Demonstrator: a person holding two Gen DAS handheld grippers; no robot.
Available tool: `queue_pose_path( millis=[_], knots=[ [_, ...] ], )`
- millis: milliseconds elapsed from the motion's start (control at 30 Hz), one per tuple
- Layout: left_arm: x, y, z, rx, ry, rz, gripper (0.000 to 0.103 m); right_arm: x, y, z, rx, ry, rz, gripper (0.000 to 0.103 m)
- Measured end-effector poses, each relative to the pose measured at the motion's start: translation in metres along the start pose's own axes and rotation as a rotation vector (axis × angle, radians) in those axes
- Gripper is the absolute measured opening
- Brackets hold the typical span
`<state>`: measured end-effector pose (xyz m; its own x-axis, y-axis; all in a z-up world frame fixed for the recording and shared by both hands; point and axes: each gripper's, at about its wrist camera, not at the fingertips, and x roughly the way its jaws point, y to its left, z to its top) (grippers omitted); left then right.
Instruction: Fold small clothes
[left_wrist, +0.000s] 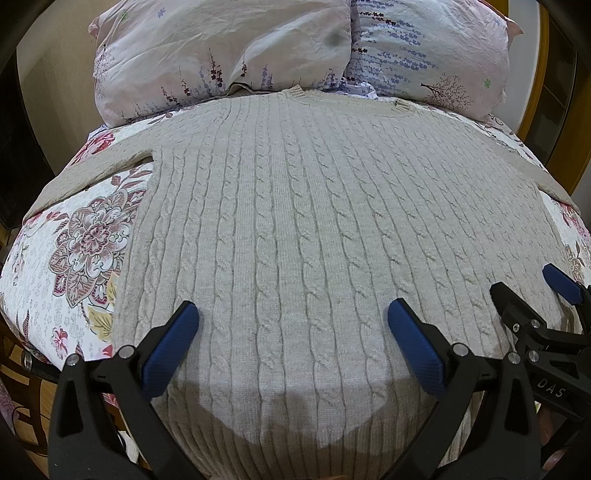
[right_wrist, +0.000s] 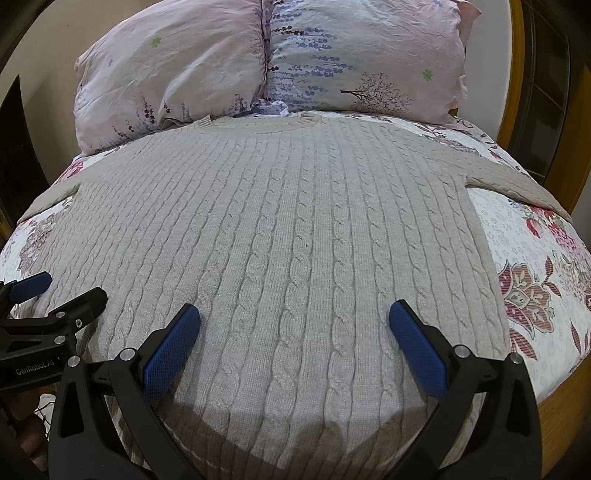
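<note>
Both hand-held grippers, left (left_wrist: 293, 325) and right (right_wrist: 294, 325), hang spread above the sweater's (left_wrist: 295, 221) hem.

Two floral pillows (right_wrist: 269, 62) against a floral bedspread (right_wrist: 535, 258).

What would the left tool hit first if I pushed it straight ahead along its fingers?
Most likely the sweater itself: the open left tool points low across its cable-knit front toward the collar. If it clears the knit, the pillows come next. Height above the fabric is unclear.
</note>
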<state>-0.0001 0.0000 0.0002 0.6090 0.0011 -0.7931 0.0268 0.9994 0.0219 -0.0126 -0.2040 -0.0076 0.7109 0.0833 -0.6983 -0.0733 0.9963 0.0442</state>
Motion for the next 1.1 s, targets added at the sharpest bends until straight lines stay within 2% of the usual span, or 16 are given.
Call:
queue_pose_path(
  millis=[800,1100],
  knots=[
    [-0.0031,-0.0014,0.0001,-0.002,-0.024,0.005,0.101,-0.0026,-0.0058,0.0006,-0.013,-0.006,0.007,0.102],
    [-0.0073,-0.0040,-0.0070,-0.002,-0.072,0.012,0.101,-0.0058,-0.0053,-0.0037,-0.046,-0.059,0.034,0.102]
  ],
)
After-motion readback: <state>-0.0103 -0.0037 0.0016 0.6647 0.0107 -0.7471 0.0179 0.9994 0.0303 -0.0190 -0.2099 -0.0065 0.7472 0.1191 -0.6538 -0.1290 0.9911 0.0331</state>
